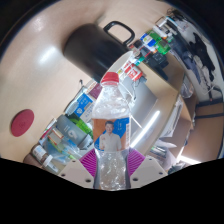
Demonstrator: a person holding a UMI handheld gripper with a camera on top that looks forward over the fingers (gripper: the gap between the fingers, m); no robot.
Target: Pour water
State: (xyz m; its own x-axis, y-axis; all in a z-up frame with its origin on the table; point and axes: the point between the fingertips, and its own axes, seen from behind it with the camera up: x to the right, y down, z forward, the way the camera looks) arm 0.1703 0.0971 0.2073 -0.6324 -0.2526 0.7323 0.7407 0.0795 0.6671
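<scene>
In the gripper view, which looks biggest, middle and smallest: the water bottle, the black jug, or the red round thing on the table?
1. Water bottle, though it is nearest the camera.
2. Black jug.
3. Red round thing.
The gripper holds the bottle.

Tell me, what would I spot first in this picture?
A clear plastic bottle with a red cap and a blue label, standing right between the gripper fingers, which look pressed against it. Beyond it sits a large black jug on the white table.
</scene>
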